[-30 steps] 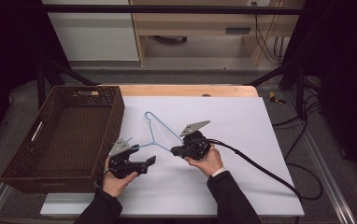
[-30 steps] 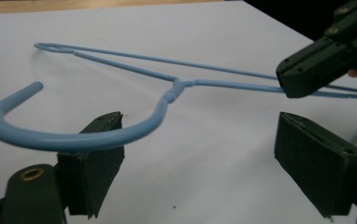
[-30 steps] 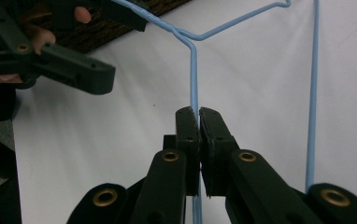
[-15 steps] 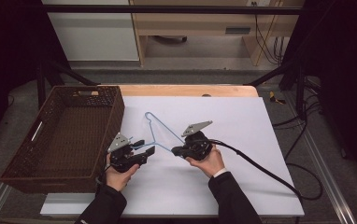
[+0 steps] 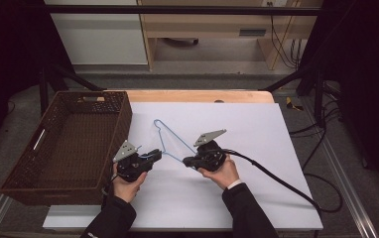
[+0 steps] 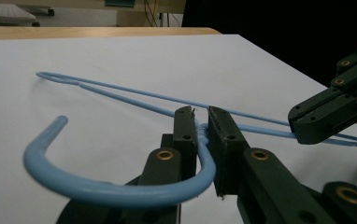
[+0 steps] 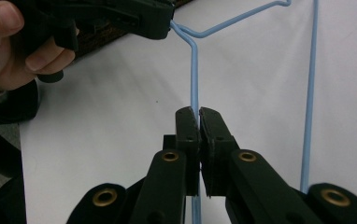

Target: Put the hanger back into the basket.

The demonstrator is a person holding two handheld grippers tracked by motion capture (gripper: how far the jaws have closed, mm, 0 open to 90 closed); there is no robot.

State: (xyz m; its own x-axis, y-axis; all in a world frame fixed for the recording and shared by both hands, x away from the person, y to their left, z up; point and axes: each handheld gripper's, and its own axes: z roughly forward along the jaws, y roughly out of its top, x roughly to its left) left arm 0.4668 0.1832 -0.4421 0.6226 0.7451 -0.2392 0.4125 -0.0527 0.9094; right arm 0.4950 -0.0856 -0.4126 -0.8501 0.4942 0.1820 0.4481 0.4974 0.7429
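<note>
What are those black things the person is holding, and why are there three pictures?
A person's two hands each hold a gripper, a black tool with two jaws that pinch. The high view comes from a camera above the table. There the left gripper and the right gripper both meet a thin blue wire coat hanger on the white table. A brown woven basket sits at the left edge, with nothing to see inside.

The other two pictures come from little cameras riding on each gripper, looking along its jaws. In the left gripper view, the jaws pinch the hanger at the twisted neck just below its hook. In the right gripper view, the jaws squeeze one straight wire of the hanger. A black cable trails from the right gripper.
</note>
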